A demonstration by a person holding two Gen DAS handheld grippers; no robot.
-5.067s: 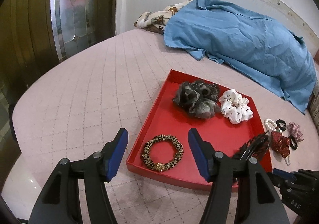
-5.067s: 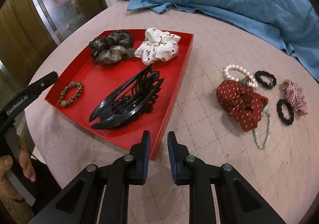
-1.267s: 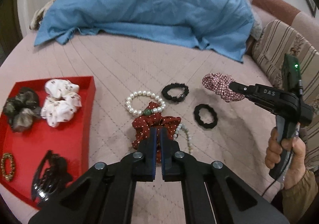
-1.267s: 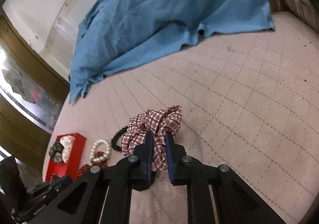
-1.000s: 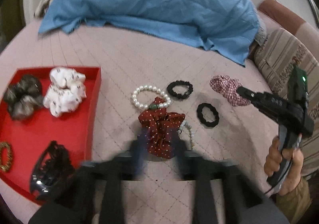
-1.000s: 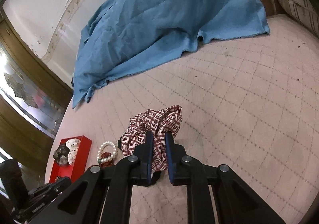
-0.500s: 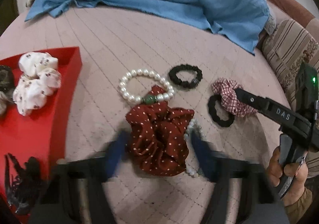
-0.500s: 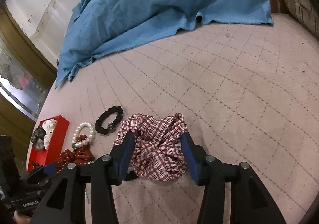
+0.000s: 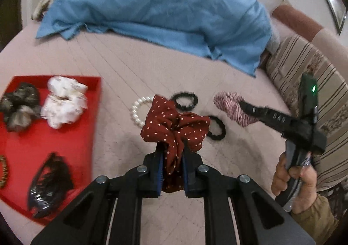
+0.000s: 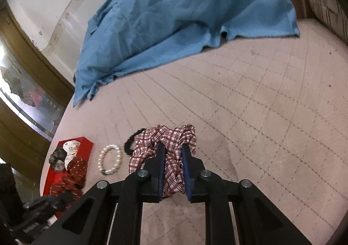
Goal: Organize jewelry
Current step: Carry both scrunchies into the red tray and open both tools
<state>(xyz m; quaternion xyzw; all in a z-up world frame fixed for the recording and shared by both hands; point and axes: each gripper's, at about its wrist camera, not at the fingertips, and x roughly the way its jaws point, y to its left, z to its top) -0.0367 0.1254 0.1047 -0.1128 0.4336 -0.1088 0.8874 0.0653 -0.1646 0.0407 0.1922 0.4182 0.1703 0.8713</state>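
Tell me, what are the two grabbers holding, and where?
The left hand-held gripper pinches the red dotted scrunchie by its near edge. The right hand-held gripper pinches the plaid scrunchie by its near folds.

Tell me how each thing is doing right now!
Left tongs: just closed, shut on the red dotted scrunchie.
Right tongs: just closed, shut on the plaid scrunchie.
Red tray: holds the white scrunchie, grey scrunchie and black hair claw.
Pearl bracelet: lying on the bed.
Two black hair ties: lying on the bed.
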